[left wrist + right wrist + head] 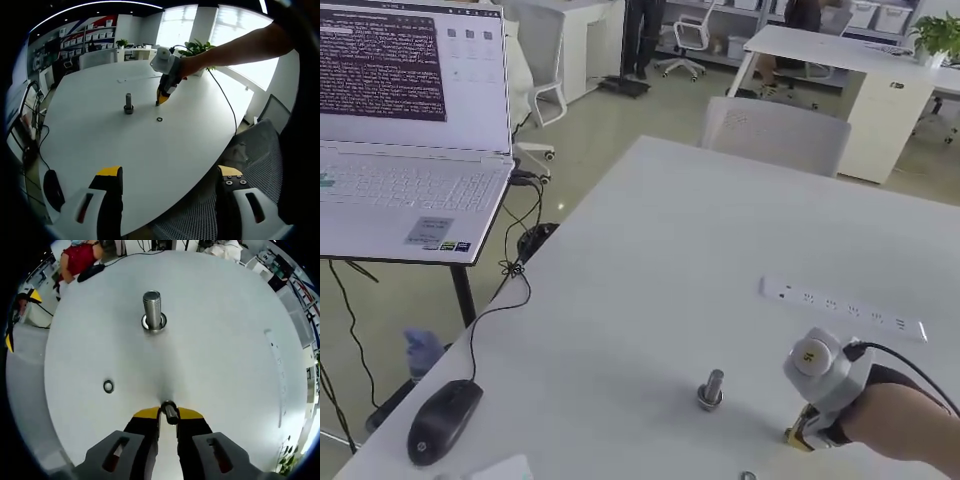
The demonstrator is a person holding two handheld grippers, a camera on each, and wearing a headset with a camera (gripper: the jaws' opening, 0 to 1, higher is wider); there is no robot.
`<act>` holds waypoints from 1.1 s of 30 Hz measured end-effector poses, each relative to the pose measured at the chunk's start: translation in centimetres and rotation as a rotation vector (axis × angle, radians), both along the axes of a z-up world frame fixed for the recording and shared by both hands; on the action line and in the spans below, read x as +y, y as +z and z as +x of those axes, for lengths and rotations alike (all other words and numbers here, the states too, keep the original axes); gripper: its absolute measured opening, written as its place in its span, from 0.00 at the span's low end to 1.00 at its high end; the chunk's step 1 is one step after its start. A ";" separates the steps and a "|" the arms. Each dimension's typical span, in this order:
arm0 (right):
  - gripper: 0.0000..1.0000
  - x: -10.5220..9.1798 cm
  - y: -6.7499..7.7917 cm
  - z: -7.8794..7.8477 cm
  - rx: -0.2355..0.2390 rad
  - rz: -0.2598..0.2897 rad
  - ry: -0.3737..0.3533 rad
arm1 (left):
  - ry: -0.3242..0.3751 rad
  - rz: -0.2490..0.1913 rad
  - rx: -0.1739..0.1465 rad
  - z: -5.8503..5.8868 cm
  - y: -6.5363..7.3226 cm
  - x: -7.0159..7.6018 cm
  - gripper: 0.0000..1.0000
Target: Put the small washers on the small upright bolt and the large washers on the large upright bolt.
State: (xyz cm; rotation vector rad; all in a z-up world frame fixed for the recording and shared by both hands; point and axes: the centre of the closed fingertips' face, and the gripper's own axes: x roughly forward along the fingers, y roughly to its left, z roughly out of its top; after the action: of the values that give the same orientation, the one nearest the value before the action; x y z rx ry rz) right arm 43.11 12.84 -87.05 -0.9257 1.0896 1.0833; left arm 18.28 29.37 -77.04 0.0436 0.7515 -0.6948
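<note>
The room is a big office with a pale floor (610, 120), white desks, rolling chairs and a green plant (935, 35) at 1 o'clock in the head view. The white bench (650, 260) is smooth and plain. A grey chair (775, 135) stands at its far edge, at 12 o'clock. An open white laptop (410, 150) sits on a stand at 10 o'clock. Its screen has lines of writing too small to read, and the stickers by the keys are blurry too. A white power strip (842, 305) lies at 3 o'clock and a black mouse (442, 420) at 7 o'clock.

The left tool (170, 172) hangs over the near edge of the bench, its jaws wide apart and holding nothing. The right tool (798, 437) is at 5 o'clock, tip low by the bench top, clamped on the small bolt (169, 411). A round sticker (810, 355) on it has a mark I cannot read. The large bolt (152, 310) stands upright at 12 o'clock from that tool. One small washer (108, 386) lies flat at 10 o'clock from it.
</note>
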 end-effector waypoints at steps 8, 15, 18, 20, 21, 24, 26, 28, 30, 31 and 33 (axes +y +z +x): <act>0.13 0.0 0.0 0.0 0.001 -0.005 0.003 | 0.000 -0.002 -0.001 0.1 -0.1 0.1 0.75; 0.13 0.0 0.0 -0.1 0.001 -0.006 0.002 | -0.004 -0.002 0.001 0.1 -0.1 0.0 0.75; 0.13 0.1 0.0 -0.1 0.001 -0.006 0.001 | -0.005 0.000 0.002 0.0 -0.1 0.0 0.75; 0.13 0.1 0.0 -0.1 0.001 -0.005 -0.002 | -0.006 0.000 0.001 0.0 -0.1 0.0 0.75; 0.13 0.1 0.0 -0.1 0.002 -0.003 -0.002 | -0.007 0.000 0.002 0.0 -0.1 0.0 0.75; 0.14 0.1 -0.1 -0.1 0.001 0.000 0.000 | -0.005 -0.002 0.001 0.0 0.0 0.0 0.74; 0.14 0.1 0.0 -0.1 0.001 0.002 0.000 | -0.004 -0.003 0.002 -0.1 -0.1 0.0 0.74; 0.15 0.2 0.0 -0.1 -0.005 0.004 0.006 | -0.003 -0.004 0.006 -0.2 -0.2 0.0 0.74; 0.17 0.3 0.1 -0.2 -0.009 0.010 0.011 | -0.004 -0.004 0.005 -0.3 -0.2 -0.1 0.74; 0.19 0.4 0.1 -0.1 -0.010 0.013 0.013 | -0.004 -0.007 0.005 -0.3 -0.2 -0.1 0.74; 0.21 0.6 0.0 -0.2 0.002 0.024 0.004 | -0.002 -0.019 0.002 -0.3 0.0 -0.2 0.75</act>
State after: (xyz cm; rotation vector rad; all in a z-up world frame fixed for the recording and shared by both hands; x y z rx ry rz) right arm 42.89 13.39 -87.01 -0.9078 1.0748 1.0986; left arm 18.00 29.16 -77.03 0.0269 0.7466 -0.7040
